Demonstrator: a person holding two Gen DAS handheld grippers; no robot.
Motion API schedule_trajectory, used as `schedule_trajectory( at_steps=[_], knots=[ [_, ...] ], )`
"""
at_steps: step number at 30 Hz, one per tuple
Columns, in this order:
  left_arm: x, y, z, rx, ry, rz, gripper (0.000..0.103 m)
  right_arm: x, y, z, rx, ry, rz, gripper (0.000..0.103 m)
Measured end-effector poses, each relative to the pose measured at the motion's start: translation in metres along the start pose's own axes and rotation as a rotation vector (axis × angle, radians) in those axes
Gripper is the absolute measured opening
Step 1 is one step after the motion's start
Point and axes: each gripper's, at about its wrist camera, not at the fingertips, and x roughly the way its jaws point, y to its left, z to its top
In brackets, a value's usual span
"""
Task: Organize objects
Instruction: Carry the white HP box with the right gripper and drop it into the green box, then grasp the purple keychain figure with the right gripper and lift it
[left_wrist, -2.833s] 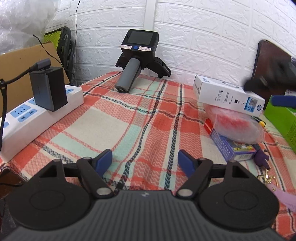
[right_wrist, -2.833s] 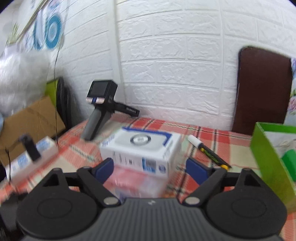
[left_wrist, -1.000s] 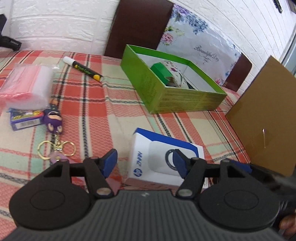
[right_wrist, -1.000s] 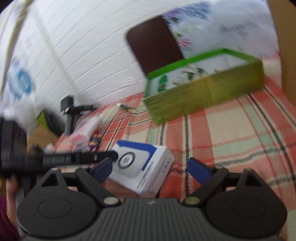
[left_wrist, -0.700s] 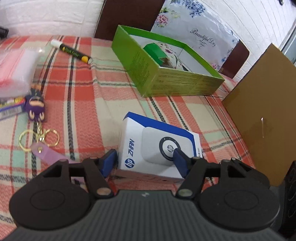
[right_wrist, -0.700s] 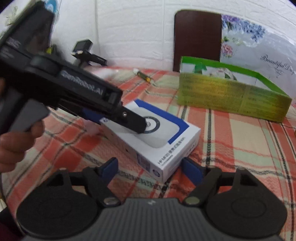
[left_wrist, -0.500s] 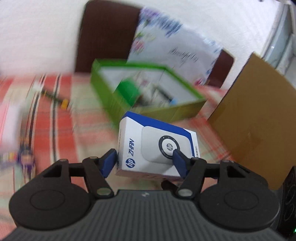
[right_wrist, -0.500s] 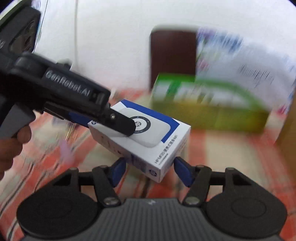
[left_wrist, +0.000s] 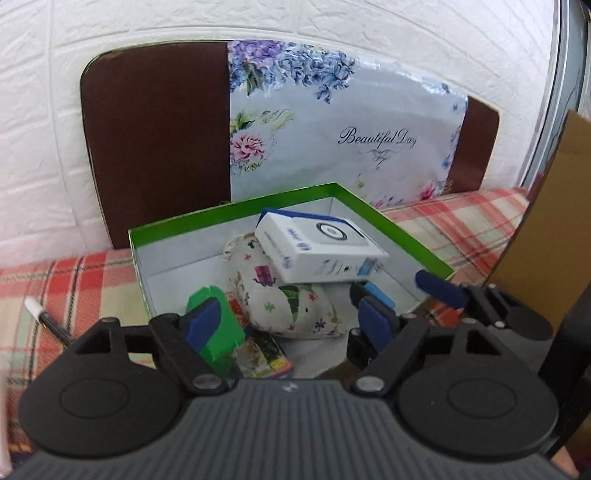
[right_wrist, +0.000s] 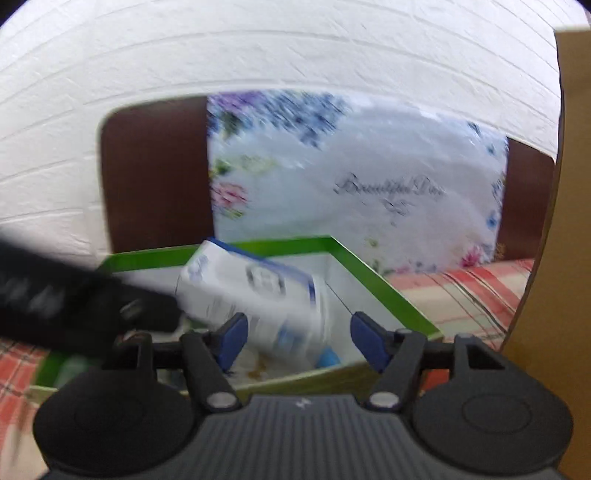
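Note:
A white and blue HP box (left_wrist: 320, 246) lies tilted inside the green box (left_wrist: 236, 209), resting on a patterned cloth pouch (left_wrist: 284, 302). My left gripper (left_wrist: 291, 319) is open and empty above the green box's near side. My right gripper (right_wrist: 297, 338) is open; the HP box (right_wrist: 251, 291) shows blurred just ahead of its fingers, apart from them, over the green box (right_wrist: 376, 282). The right gripper's blue fingertips (left_wrist: 439, 288) show at the right of the left wrist view.
A green block (left_wrist: 216, 325), a small blue item (left_wrist: 380, 295) and cards lie in the green box. A marker (left_wrist: 46, 317) lies on the plaid cloth at left. A brown chair back with a floral bag (left_wrist: 332, 125) stands behind. Cardboard (left_wrist: 546, 221) stands at right.
Both grippers carried the HP box from the table to the green box and let it go. Both now stand open and the box rests inside.

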Motion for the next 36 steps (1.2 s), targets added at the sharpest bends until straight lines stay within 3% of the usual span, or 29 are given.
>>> schedule_trajectory(
  at_steps=[2,8,13,19,26,36],
  knots=[
    [-0.008,0.003,-0.008,0.017,-0.014,0.019,0.083,-0.015,0.001,-0.013,-0.002,-0.038,0.005,0.068],
    [-0.028,0.0,-0.029,0.02,-0.003,0.039,0.083,-0.059,0.007,-0.033,0.064,-0.02,0.046,0.069],
    [-0.049,0.0,-0.055,0.038,-0.004,0.071,0.083,-0.085,0.017,-0.053,0.07,0.052,0.093,0.069],
    [-0.063,0.016,-0.09,0.02,0.056,0.14,0.083,-0.1,0.036,-0.077,0.054,0.164,0.142,0.069],
    [-0.083,0.045,-0.117,-0.018,0.084,0.229,0.083,-0.113,0.066,-0.094,0.004,0.239,0.189,0.069],
    [-0.118,0.096,-0.14,-0.085,0.044,0.326,0.083,-0.129,0.131,-0.104,-0.172,0.263,0.28,0.072]
  ],
)
